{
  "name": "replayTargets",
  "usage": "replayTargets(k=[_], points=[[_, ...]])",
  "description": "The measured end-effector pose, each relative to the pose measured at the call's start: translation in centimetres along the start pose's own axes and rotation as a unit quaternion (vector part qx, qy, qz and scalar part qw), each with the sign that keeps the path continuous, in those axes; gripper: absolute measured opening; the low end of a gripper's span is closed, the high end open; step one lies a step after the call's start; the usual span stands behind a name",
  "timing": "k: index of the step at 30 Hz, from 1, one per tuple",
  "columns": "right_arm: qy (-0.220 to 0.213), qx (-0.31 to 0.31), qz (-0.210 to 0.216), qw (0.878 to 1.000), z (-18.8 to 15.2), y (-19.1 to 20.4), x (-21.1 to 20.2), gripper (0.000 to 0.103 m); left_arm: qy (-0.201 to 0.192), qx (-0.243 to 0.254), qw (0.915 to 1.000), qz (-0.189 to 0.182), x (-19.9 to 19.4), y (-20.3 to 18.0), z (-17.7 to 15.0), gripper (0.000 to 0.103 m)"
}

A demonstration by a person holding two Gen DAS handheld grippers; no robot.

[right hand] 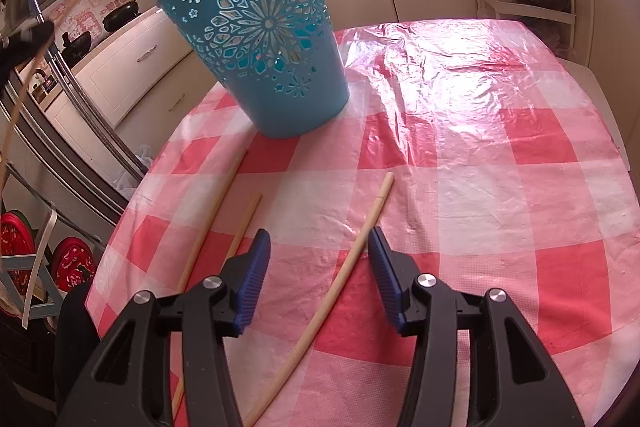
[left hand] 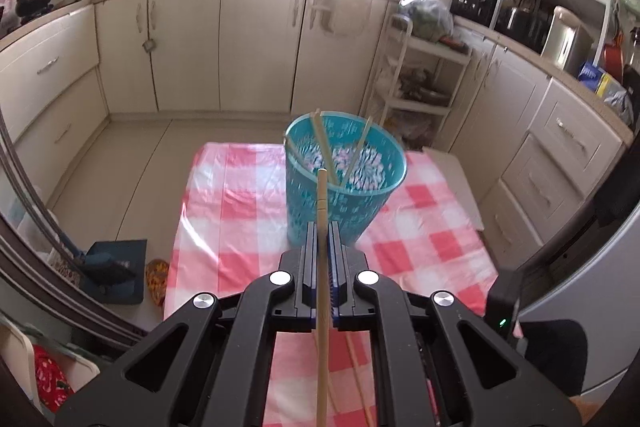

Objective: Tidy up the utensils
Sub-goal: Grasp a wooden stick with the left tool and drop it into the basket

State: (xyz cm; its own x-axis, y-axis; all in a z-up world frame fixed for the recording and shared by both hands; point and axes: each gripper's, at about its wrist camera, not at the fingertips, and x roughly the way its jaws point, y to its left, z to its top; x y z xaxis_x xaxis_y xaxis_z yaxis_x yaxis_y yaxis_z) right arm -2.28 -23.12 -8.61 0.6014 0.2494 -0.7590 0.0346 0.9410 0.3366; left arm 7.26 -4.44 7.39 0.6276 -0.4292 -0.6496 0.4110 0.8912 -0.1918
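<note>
A blue cut-out plastic basket (left hand: 345,179) stands on the red-and-white checked tablecloth (left hand: 432,239); two chopsticks (left hand: 326,147) lean inside it. My left gripper (left hand: 323,227) is shut on a wooden chopstick (left hand: 322,267), held above the table with its tip just short of the basket's near rim. In the right wrist view the basket (right hand: 264,39) stands at the far left of the table. My right gripper (right hand: 319,239) is open, low over the cloth, with a chopstick (right hand: 340,279) lying between its fingers. Two more chopsticks (right hand: 212,223) lie to the left.
Cream kitchen cabinets (left hand: 184,47) surround the table. A white shelf trolley (left hand: 420,83) stands behind the basket. The tablecloth (right hand: 480,155) stretches to the right of the basket. A fridge side (left hand: 592,307) stands close on the right.
</note>
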Motion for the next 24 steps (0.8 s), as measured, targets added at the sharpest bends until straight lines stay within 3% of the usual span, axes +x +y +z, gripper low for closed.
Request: replayTargets(k=[4,9,15,20,24], points=[[0.000,-0.001,0.001,1.000,0.0,0.1,0.0,0.051,-0.061,-0.006,0.9980,-0.019,-1.5,-0.8,3.4,0.005],[0.000,-0.001,0.001,1.000,0.0,0.1,0.0,0.052,-0.146,-0.006,0.9892,-0.006,-1.5,-2.7,7.3,0.005],[0.001,-0.001,0.005,1.000,0.0,0.2,0.1,0.053,-0.211,-0.031,0.9768,0.016,0.7,-3.5,11.5,0.005],[0.002,-0.004,0.005,1.000,0.1,0.2,0.1,0.054,-0.236,-0.040,0.9702,0.039,3.9,-3.9,13.0,0.005],[0.002,-0.005,0.005,1.000,0.1,0.2,0.1,0.055,-0.225,-0.050,0.9719,0.049,7.7,-3.2,12.6,0.005]])
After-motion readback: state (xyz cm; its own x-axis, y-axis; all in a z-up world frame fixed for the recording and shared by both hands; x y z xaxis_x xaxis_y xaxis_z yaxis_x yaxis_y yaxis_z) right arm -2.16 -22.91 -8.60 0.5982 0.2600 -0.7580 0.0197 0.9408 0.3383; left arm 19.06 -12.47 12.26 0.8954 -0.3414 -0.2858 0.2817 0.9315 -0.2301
